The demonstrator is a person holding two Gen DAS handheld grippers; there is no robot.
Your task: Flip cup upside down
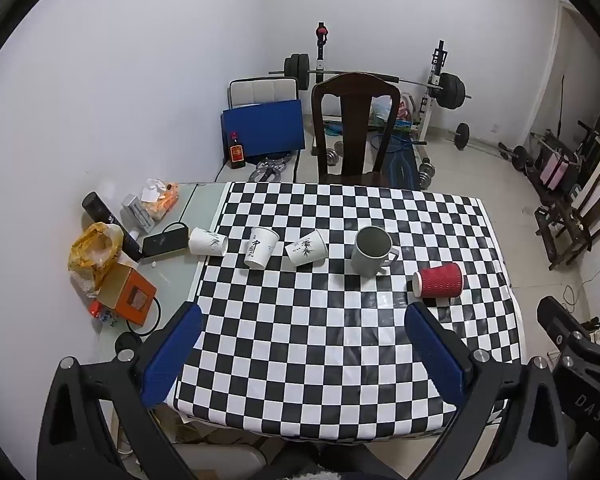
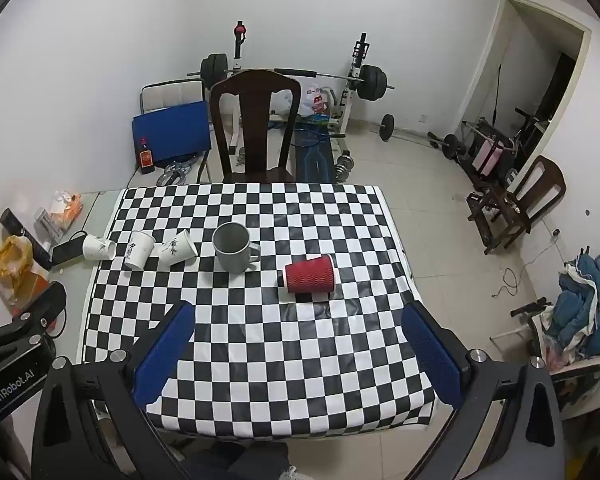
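A grey mug (image 1: 372,251) stands upright, mouth up, mid-table on the checkered cloth (image 1: 340,340); it also shows in the right wrist view (image 2: 233,247). A red ribbed paper cup (image 1: 438,280) (image 2: 310,275) lies on its side to its right. Three white printed paper cups sit to its left: one on its side (image 1: 207,241) (image 2: 98,247), one upright (image 1: 261,247) (image 2: 138,250), one tipped (image 1: 306,247) (image 2: 177,248). My left gripper (image 1: 302,322) and right gripper (image 2: 298,318) are both open and empty, held above the near part of the table.
Clutter sits on the bare table strip at left: an orange box (image 1: 130,295), a yellow bag (image 1: 94,250), a black cylinder (image 1: 100,210), a tissue pack (image 1: 160,196). A dark wooden chair (image 1: 354,128) stands behind the table. Barbell gear (image 1: 448,90) lies beyond.
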